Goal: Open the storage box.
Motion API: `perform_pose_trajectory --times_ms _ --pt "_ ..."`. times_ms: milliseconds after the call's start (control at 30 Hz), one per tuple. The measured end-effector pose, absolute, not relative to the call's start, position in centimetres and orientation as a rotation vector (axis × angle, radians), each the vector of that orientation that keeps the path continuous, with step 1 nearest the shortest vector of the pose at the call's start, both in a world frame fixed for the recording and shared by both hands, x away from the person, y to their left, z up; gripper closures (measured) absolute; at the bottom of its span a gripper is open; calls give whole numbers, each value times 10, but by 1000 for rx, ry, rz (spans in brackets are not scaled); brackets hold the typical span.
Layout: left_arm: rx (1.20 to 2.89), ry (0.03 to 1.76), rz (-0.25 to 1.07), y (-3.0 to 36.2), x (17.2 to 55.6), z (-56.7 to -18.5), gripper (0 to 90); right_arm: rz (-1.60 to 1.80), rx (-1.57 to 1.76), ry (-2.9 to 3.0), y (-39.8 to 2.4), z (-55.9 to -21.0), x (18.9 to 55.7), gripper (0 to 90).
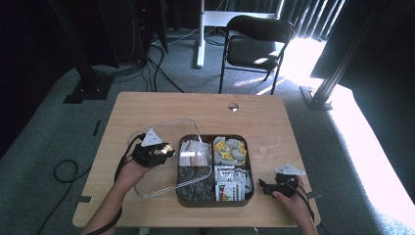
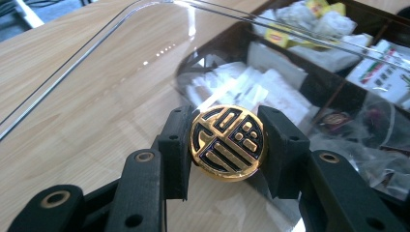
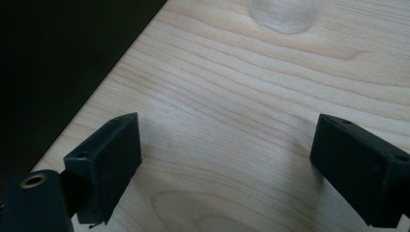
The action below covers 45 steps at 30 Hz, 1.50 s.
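Note:
A clear plastic lid [image 1: 164, 147] lies tilted, partly over the dark compartment box [image 1: 247, 166] and partly over the table to its left. On the lid sits a round gold and black knob [image 2: 227, 142]. My left gripper [image 2: 227, 145] is shut on that knob, one jaw on each side; in the high view the left gripper [image 1: 154, 149] is at the lid's left part. The box holds tea bags and sachets [image 1: 229, 149]. My right gripper [image 3: 227, 159] stands open over bare wood, and in the high view the right gripper [image 1: 279, 186] is to the right of the box.
A small clear glass cup [image 1: 269, 144] stands on the table [image 1: 147, 107] right of the box, also at the top of the right gripper view as the cup [image 3: 285, 14]. A black chair [image 1: 257, 41] stands beyond the table's far edge. Cables lie on the carpet.

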<state>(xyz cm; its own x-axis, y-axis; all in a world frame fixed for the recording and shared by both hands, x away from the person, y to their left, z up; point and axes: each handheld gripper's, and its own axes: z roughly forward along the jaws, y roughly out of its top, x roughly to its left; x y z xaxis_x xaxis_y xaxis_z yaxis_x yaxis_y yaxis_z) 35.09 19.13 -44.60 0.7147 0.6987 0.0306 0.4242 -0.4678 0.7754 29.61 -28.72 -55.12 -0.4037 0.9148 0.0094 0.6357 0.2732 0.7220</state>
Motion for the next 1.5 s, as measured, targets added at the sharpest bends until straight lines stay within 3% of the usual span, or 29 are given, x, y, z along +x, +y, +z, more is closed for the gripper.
perform_pose_trajectory --times_ms 967,1500 --pt "1990 1123 590 280 342 -464 590 920 1400 2139 -287 -551 296 103" --pt "1911 1247 658 290 348 -495 590 920 1401 2139 -287 -551 296 104"
